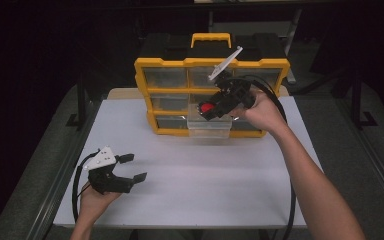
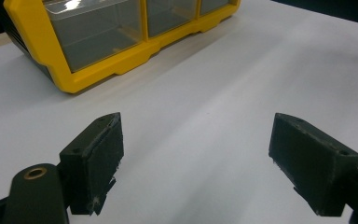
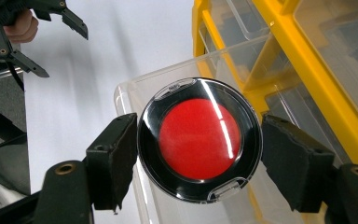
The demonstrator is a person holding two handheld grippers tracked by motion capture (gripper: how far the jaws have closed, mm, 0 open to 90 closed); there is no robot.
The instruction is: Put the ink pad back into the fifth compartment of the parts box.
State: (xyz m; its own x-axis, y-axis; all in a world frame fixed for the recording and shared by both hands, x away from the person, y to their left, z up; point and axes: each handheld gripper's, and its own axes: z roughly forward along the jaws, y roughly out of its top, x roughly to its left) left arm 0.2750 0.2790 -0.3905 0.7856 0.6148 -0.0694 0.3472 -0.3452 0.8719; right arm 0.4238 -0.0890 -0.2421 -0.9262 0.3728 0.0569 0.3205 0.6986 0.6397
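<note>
My right gripper (image 1: 211, 107) is shut on a round black case with a red centre (image 3: 199, 140), its pads against opposite edges of the case (image 1: 207, 107). It holds the case just above a clear drawer (image 3: 135, 93) pulled out of the bottom row of a yellow organizer (image 1: 165, 62). That drawer (image 1: 209, 129) looks empty. At the table's front left, my left gripper (image 1: 134, 167) stands open over bare white surface, jaws wide apart with nothing between them (image 2: 196, 130). The right gripper view also shows the left gripper (image 3: 63, 51) far off, in a hand.
The organizer (image 2: 37, 51) has a yellow handle (image 1: 211, 39) and several clear drawers, standing at the back of the white table (image 1: 205, 180). Black cables trail from both grippers. The room beyond the table edges is dark.
</note>
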